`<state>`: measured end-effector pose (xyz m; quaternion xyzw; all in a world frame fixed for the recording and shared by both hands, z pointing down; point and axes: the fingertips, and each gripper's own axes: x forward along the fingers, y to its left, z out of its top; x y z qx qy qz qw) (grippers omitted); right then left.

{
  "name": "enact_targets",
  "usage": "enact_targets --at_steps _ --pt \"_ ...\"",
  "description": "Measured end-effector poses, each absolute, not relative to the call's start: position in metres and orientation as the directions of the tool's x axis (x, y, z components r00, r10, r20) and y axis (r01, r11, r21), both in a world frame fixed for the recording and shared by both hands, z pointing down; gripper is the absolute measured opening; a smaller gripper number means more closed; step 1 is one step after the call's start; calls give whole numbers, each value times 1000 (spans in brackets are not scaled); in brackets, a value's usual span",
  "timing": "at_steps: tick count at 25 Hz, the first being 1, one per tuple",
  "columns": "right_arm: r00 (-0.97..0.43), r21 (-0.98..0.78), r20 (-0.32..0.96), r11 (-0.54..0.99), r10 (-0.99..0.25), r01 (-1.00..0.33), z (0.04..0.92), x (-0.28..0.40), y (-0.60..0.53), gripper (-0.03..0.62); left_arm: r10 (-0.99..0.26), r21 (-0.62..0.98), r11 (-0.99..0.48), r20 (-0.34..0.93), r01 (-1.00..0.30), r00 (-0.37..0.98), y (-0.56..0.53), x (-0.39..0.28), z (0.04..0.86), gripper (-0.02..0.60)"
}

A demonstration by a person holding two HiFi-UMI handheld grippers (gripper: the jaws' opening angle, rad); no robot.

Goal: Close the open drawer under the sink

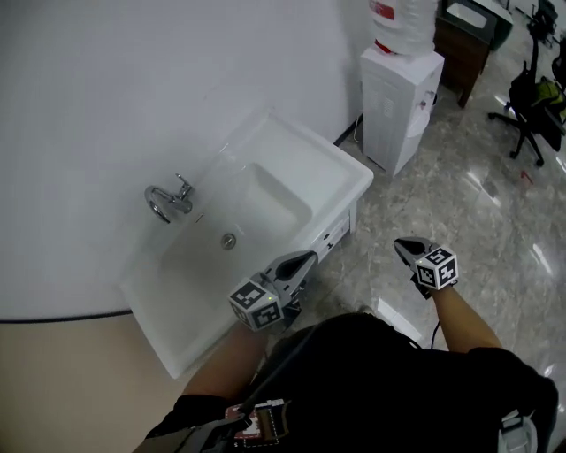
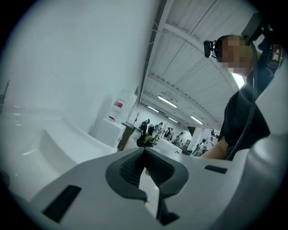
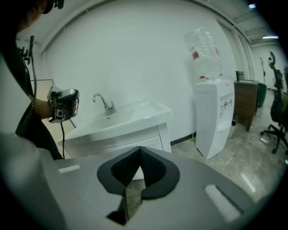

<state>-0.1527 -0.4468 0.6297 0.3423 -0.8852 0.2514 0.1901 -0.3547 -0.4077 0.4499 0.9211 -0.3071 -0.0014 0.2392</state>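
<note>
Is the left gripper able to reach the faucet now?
Probably yes: the left gripper hovers at the sink, and only the basin lies between it and the faucet.

No text, brand or number can be read in any view. The nearest thing is a red label (image 1: 382,11) on the water bottle (image 1: 404,25) that stands on top of the white water dispenser (image 1: 398,106); its print is too small and blurred to make out in the head view or the right gripper view. Small pinkish marks by the dispenser's taps (image 3: 223,106) are just as unreadable. The marker cube (image 1: 256,305) on the left gripper (image 1: 308,259) and the marker cube (image 1: 436,268) on the right gripper (image 1: 404,244) carry only black-and-white square patterns, no letters or digits.
</note>
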Motion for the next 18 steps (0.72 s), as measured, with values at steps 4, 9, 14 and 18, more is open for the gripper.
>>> enact_targets --at_steps 4,9,14,18 --pt "-746 -269 495 738 -446 -619 586 -171 -461 2 -679 389 -654 79 -649 730 -398 -395 409 -3" --pt "-792 -246 459 799 -403 -549 541 -214 -477 2 -796 377 -559 6 -738 605 -372 -464 372 -3" --pt "-842 -212 411 862 -349 -460 495 -303 -486 2 -888 367 -440 -40 -819 458 -339 -573 345 -3" --pt "-880 -185 361 902 -307 -391 454 -386 -489 2 -937 364 -344 -72 -866 342 -313 -666 322 -3"
